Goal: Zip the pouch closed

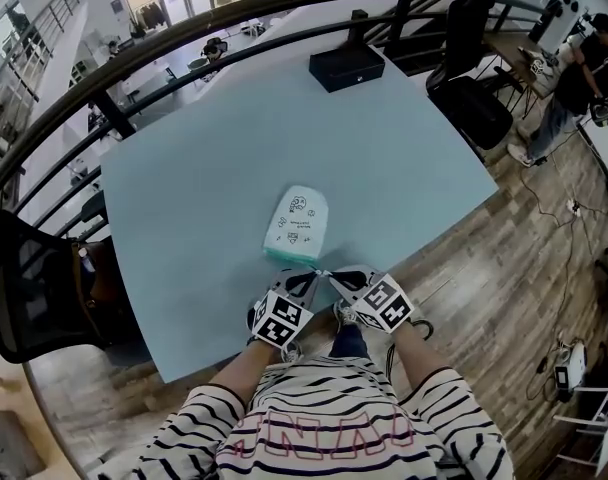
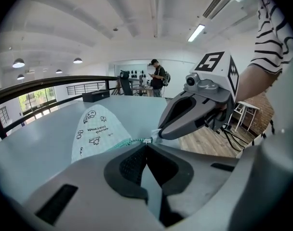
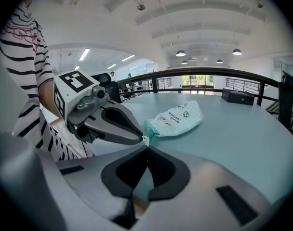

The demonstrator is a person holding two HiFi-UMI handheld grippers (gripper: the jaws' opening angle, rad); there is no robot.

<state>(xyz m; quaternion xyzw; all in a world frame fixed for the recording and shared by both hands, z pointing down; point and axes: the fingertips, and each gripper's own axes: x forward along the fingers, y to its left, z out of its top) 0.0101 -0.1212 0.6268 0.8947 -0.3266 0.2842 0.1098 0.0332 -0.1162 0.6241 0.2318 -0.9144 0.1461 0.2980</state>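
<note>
One black box [image 1: 346, 67] beyond pouch [image 1: 297, 223], well apart.

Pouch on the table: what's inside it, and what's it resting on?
The pouch rests flat on the pale blue table. Its contents are not visible: printed fabric covers them, and the left gripper and right gripper, both shut on its near end, hide the opening.

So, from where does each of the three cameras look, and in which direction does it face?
Head view: on the person's head, facing steeply down at the table, the pouch, the left gripper and right gripper; striped sleeves show.
Left gripper view: on that gripper, along its jaws, shut on the pouch's end; right forearm shows.
Right gripper view: likewise; left forearm shows.
Shared: all see the pouch.
</note>
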